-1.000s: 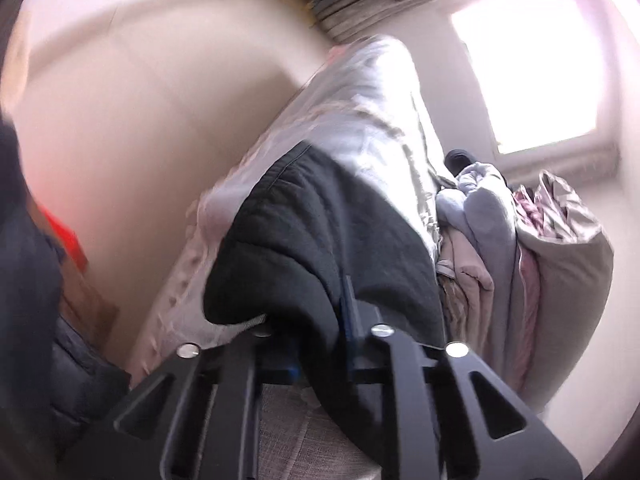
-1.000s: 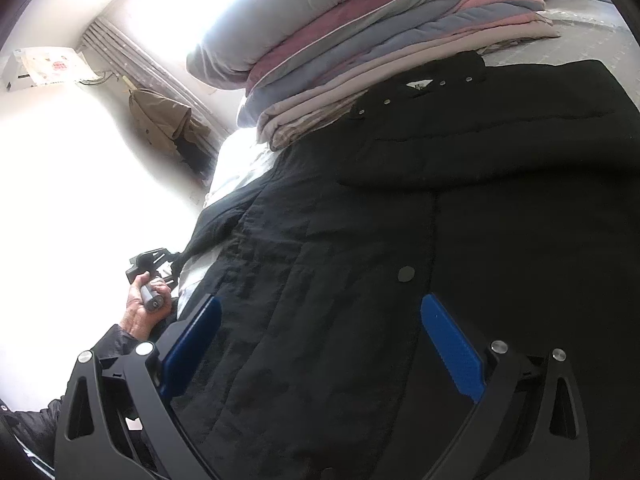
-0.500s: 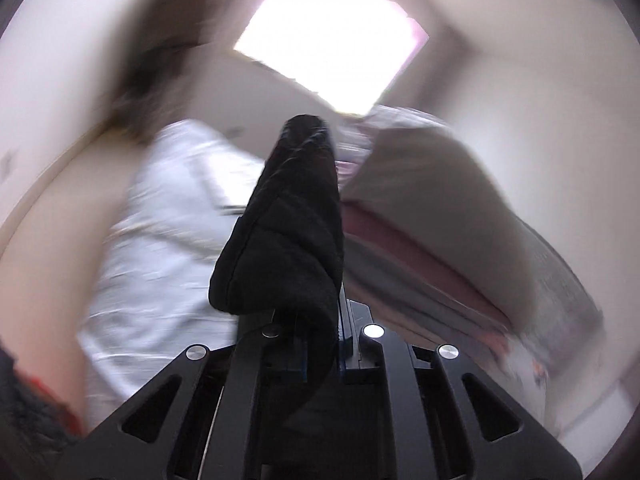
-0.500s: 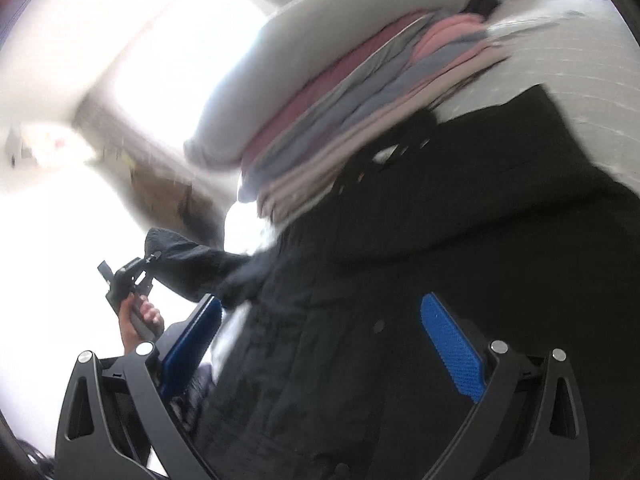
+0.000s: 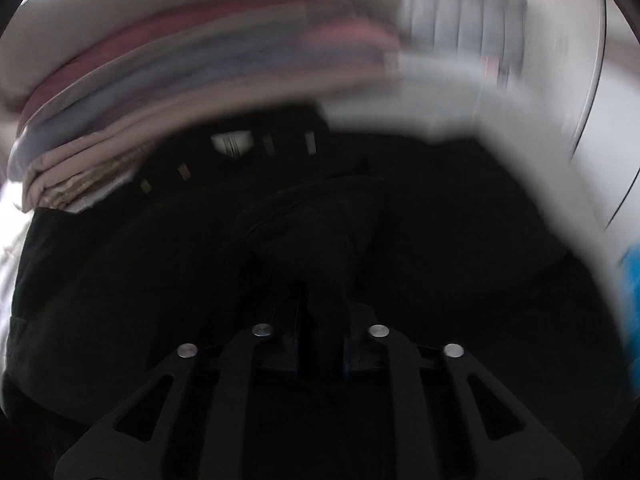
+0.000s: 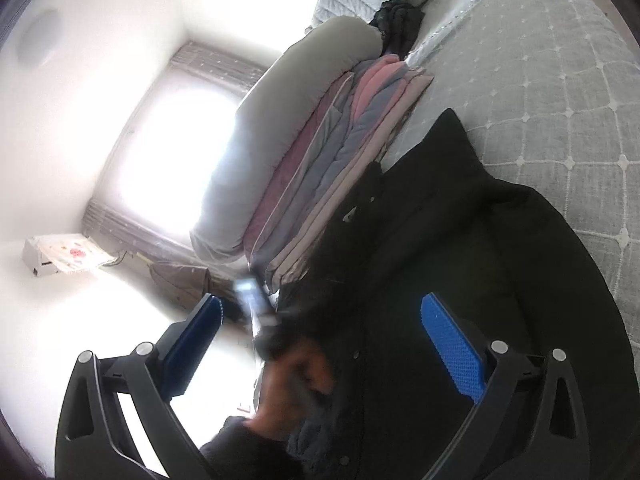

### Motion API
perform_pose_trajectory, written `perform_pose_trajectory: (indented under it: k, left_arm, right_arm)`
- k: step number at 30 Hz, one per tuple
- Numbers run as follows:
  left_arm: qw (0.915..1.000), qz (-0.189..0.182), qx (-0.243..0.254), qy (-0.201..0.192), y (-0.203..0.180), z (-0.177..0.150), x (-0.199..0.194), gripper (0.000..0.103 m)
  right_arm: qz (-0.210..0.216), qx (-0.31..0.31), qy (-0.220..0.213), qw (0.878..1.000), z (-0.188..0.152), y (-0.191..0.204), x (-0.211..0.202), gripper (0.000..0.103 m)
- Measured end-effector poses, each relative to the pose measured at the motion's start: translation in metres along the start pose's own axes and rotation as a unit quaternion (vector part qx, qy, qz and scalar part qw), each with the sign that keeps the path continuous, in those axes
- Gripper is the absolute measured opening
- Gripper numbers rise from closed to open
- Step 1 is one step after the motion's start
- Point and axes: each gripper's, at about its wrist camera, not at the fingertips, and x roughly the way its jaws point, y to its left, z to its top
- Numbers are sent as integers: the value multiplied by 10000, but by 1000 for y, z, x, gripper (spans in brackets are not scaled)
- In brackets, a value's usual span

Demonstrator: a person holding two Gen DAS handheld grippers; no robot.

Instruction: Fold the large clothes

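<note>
The black coat (image 6: 460, 280) lies spread on the bed (image 6: 540, 80), its collar end pushed up against the stack of folded quilts (image 6: 320, 152). In the right wrist view the coat fills the lower right, from about three o'clock round to six, and its outer edge curves along the grey quilted bedspread toward four o'clock. Bare bedspread runs from one to three o'clock, the widest open room beside the coat. The stack closes off the coat's far edge toward eleven o'clock, with a small dark bundle (image 6: 396, 20) lying past its top at twelve.

The right tool (image 6: 320, 344) has its blue pads wide apart with nothing pressed between them; the coat's front lies below. Between those pads, blurred, a hand (image 6: 288, 392) grips the other tool's handle over the coat.

In the left wrist view, dark and smeared, the left tool (image 5: 320, 312) has a fold of the coat's black fabric (image 5: 320, 248) between its fingers, and its jaws are opening; the fabric looks to be in the narrow gap. The coat's collar with its white label (image 5: 232, 142) sits at twelve o'clock, right under the stack (image 5: 180, 92). Pale bedspread shows at two o'clock.
</note>
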Motion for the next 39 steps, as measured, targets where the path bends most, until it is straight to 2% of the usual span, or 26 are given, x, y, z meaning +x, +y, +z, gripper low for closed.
perform_pose_trajectory:
  k: [1, 3, 4, 6, 7, 9, 10, 12, 13, 15, 17, 18, 20, 21, 23, 24, 26, 28, 30, 32, 33, 35, 37, 39]
  left_arm:
    - [9992, 246, 291, -88, -11, -4, 1, 20]
    - [9953, 592, 732, -213, -25, -4, -4, 40]
    - [9926, 747, 910, -291, -32, -2, -8, 45]
    - [9803, 1282, 1369, -618, -51, -1, -23, 55]
    - [9749, 1388, 1559, -781, -59, -1, -32, 57]
    - [9675, 1360, 1859, -1042, -75, -2, -43, 71]
    - [9649, 1337, 1984, -1082, -79, -1, -44, 72]
    - [9631, 1163, 2238, -943, -94, 2, -40, 72]
    - [9635, 1044, 2347, -752, -100, 3, -31, 72]
    - [9661, 957, 2352, -461, -103, 7, -9, 72]
    - [9740, 837, 2099, -142, -98, 16, 12, 72]
    - [9783, 747, 1928, -137, -91, 19, 15, 72]
    - [9874, 366, 1491, -386, -73, 28, -1, 72]
    - [9897, 142, 1272, -639, -58, 32, -17, 72]
    - [9904, 35, 841, -1094, -22, 36, -45, 72]
    - [9907, 50, 635, -1201, -5, 39, -51, 72]
    - [9917, 211, -120, -1261, 58, 40, -53, 72]
    - [9898, 377, -817, -1108, 112, 37, -45, 72]
    - [9817, 688, -1568, -828, 175, 26, -29, 72]
    - [9769, 999, -1810, -542, 212, 18, -9, 72]
    - [9729, 1381, -1838, -238, 231, 7, 7, 72]
    - [9704, 1576, -1827, 123, 250, -8, 32, 72]
    - [9675, 1537, -2006, 114, 260, -15, 25, 72]
    - [9663, 1584, -2029, 3, 253, -7, 16, 72]
  right_arm:
    - [42, -18, 29, 10000, 0, 1, 0, 97]
    - [116, -25, 55, 9999, -1, 2, -3, 97]
    - [139, -23, 57, 9999, -1, 2, -2, 97]
    - [160, -12, 59, 9999, -1, 2, -4, 97]
    - [164, 19, 56, 9998, 0, 0, -2, 97]
    - [190, 103, 64, 9997, 1, -2, -1, 97]
    - [201, 144, 69, 9997, 1, -4, -1, 97]
    - [206, 193, 72, 9996, 1, -5, -1, 97]
    - [189, 195, 70, 9996, 1, -5, -1, 97]
    - [143, 188, 70, 9997, 1, -5, 0, 97]
    - [121, 188, 68, 9997, 0, -6, 0, 97]
    - [120, 192, 65, 9997, 0, -6, -1, 97]
    - [129, 234, 35, 9996, 1, -8, -3, 97]
    - [136, 257, 28, 9996, 1, -8, -4, 97]
    - [177, 328, 37, 9993, 1, -11, -5, 97]
    - [193, 355, 47, 9992, 1, -11, -5, 97]
    - [190, 371, 73, 9991, 1, -12, -4, 97]
    - [168, 344, 88, 9992, 0, -10, -4, 97]
    - [110, 301, 124, 9994, 0, -8, -1, 97]
    - [39, 270, 175, 9995, -1, -8, 2, 97]
    - [-33, 242, 226, 9994, -2, -8, 5, 97]
    - [-118, 216, 282, 9993, -4, -8, 9, 97]
    - [-244, 186, 334, 9990, -5, -10, 13, 97]
    - [-367, 177, 371, 9985, -6, -12, 17, 97]
